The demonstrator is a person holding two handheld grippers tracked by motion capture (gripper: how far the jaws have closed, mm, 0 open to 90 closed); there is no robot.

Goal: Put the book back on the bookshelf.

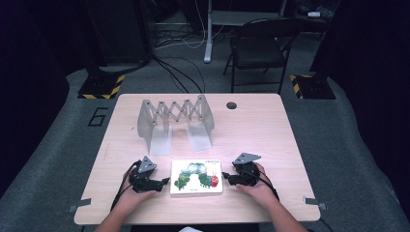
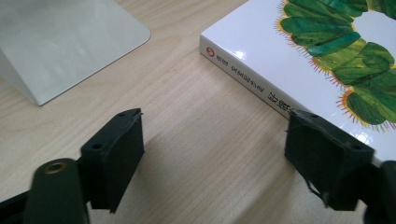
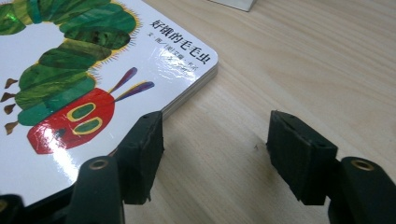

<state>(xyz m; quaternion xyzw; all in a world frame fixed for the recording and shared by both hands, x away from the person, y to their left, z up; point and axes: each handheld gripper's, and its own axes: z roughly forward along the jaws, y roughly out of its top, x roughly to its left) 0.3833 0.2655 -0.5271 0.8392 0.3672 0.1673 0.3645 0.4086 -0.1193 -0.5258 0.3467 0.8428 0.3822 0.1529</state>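
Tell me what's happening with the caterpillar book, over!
Left gripper and right gripper open, flanking the book. Book flat on table, not gripped. Rack stands behind, clear.

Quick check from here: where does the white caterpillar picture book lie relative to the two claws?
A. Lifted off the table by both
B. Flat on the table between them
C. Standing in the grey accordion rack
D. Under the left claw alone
B: the white caterpillar picture book lies flat on the wooden table, with the left claw and right claw at its two sides.
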